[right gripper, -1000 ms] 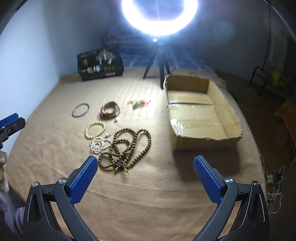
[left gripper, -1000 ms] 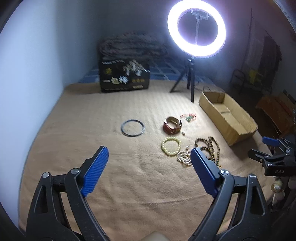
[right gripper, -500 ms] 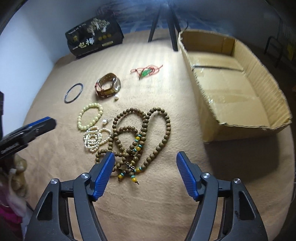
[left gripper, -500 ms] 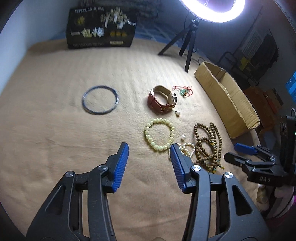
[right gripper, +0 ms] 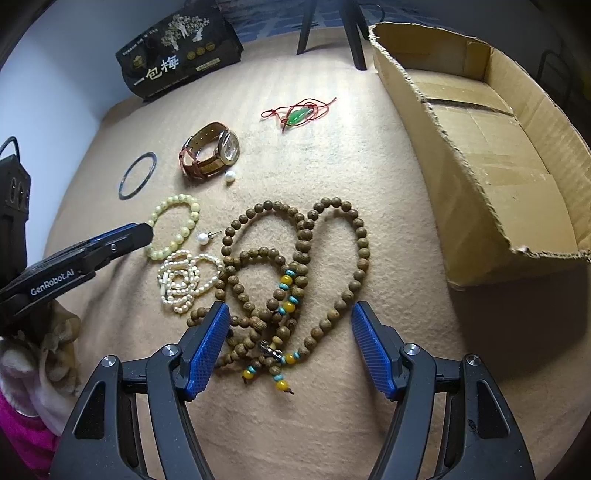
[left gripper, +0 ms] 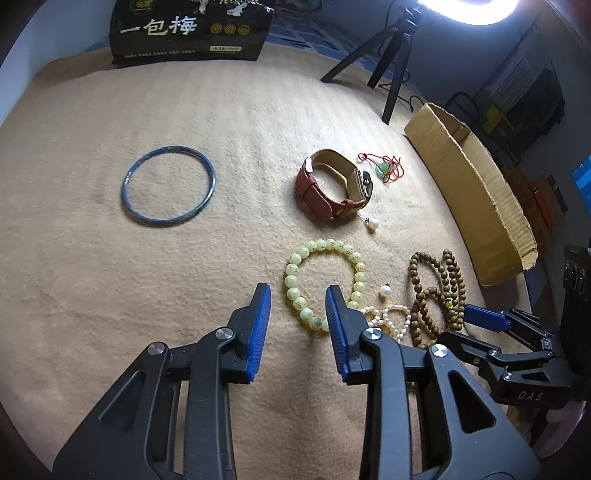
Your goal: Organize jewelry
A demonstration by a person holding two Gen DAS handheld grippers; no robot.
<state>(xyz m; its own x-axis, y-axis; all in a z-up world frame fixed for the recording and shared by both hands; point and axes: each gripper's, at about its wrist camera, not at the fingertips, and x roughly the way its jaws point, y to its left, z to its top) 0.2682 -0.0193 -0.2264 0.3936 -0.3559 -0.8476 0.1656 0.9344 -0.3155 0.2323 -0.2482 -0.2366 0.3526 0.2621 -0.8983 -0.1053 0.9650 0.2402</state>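
Observation:
Jewelry lies on a tan blanket (left gripper: 92, 295). My left gripper (left gripper: 298, 295), also seen from the side (right gripper: 142, 232), hangs low over the pale yellow bead bracelet (left gripper: 319, 244). Its jaws are closing, the bracelet's near-left beads lie between them, and the pads do not press on anything. My right gripper (right gripper: 289, 314) is open, straddling the tangled near end of the brown wooden bead necklace (right gripper: 299, 236) without touching it. A white pearl strand (right gripper: 184, 280), a brown leather watch (left gripper: 321, 195), a green pendant on red cord (right gripper: 299, 114) and a blue bangle (left gripper: 213, 177) lie around.
An open cardboard box (right gripper: 461, 221) stands to the right of the jewelry. A black printed box (left gripper: 192, 29) and a light tripod (left gripper: 395, 74) stand at the back. Two loose pearl earrings (left gripper: 373, 223) (right gripper: 202, 238) lie among the bracelets.
Both grippers have come down and tipped toward the jewelry. Both pairs of jaws have narrowed, the left more, and the left now frames the yellow bracelet's edge.

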